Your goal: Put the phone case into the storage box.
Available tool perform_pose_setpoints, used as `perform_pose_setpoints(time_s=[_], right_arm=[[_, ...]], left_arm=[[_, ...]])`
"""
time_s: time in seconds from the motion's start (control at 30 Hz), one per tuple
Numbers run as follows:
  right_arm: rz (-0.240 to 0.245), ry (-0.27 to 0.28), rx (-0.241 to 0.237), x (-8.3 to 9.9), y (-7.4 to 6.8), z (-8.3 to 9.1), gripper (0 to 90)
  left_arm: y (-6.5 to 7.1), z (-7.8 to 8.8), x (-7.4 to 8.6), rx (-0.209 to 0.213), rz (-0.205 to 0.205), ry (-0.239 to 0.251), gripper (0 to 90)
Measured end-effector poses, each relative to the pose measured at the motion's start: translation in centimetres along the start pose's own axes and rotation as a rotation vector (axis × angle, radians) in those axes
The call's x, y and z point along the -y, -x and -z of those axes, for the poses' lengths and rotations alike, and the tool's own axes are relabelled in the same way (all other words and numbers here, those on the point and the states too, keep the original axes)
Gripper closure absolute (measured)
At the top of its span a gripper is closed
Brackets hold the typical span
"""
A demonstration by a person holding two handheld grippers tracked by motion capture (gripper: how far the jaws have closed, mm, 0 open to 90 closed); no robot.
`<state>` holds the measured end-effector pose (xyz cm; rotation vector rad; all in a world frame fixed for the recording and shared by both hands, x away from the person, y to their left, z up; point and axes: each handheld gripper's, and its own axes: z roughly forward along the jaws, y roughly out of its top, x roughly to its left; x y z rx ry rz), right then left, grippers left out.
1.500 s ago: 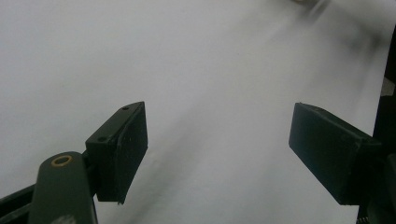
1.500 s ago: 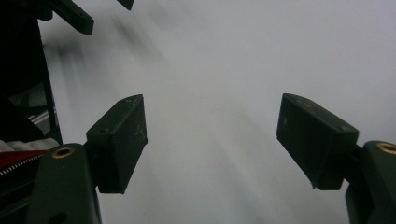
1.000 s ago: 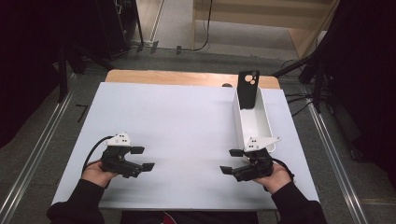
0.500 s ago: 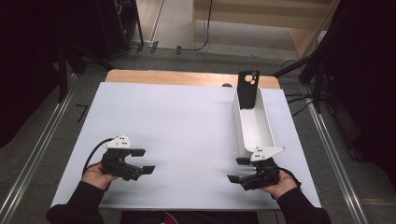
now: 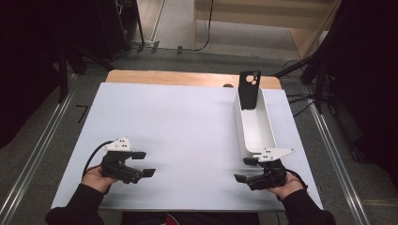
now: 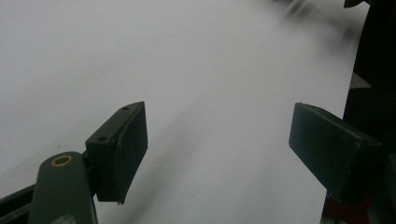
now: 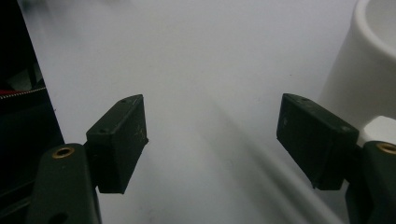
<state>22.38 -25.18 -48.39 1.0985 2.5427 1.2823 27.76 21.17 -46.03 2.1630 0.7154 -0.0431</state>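
A long white tray (image 5: 256, 126) lies on the right side of the white table top (image 5: 187, 126). A black phone case (image 5: 248, 89) with camera cut-outs stands upright at the tray's far end. My right gripper (image 5: 244, 169) rests near the front edge, just in front of the tray's near end, open and empty. In the right gripper view its jaws (image 7: 212, 144) stand wide apart over bare white surface, with the tray's rounded wall (image 7: 359, 70) at the right. My left gripper (image 5: 144, 163) sits at the front left, open, with nothing between its jaws (image 6: 217, 154).
A strip of wooden table edge (image 5: 178, 77) shows behind the white top. Metal rails (image 5: 37, 154) run along the floor on both sides. Dark stands and cables (image 5: 319, 79) crowd the far right. The table's front edge (image 5: 187, 206) is close to both hands.
My right gripper has drawn back toward the front edge and a little to the right, away from the tray's near end. The left gripper has hardly moved.
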Motion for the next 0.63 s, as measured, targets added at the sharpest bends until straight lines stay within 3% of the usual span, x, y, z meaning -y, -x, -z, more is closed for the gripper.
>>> perform_pose_setpoints(time_s=[0.63], right_arm=[[0.005, -0.01, 0.016, 0.12, 0.13, -0.02, 22.4]], left_arm=[[-0.05, 0.0, 0.0, 0.003, 0.008, 0.0, 19.2]])
